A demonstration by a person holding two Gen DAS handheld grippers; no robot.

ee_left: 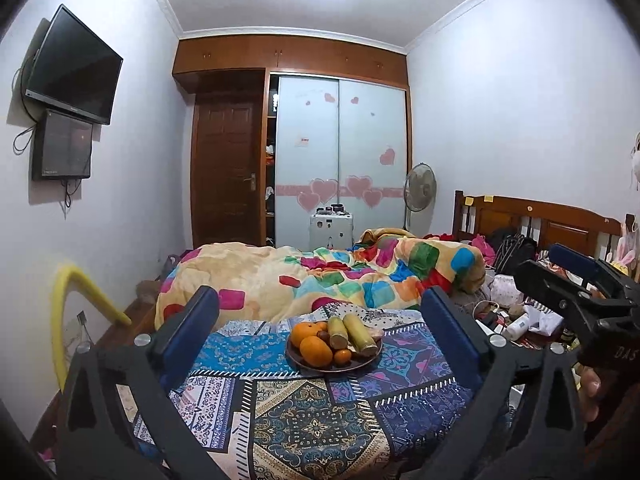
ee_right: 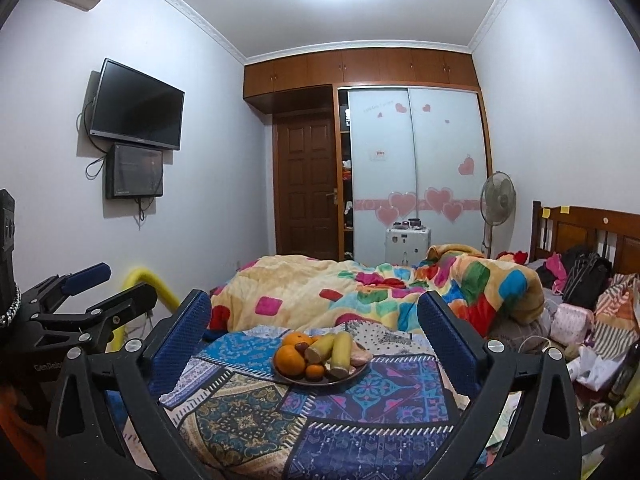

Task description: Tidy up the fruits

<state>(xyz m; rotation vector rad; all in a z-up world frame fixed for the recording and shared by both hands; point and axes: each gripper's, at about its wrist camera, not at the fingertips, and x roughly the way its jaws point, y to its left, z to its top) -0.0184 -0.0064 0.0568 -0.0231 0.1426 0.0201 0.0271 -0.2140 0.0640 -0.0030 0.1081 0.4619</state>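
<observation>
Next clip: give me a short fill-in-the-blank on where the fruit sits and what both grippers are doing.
1. The fruit is piled on a round ____ plate.
2. The plate rests on a ____ cloth spread over the bed.
3. Both the left hand-held gripper and the right hand-held gripper have their jaws ____.
4. Beside the two oranges lie two ____ stalk pieces.

Missing words: brown; patterned; open; yellow-green
</observation>
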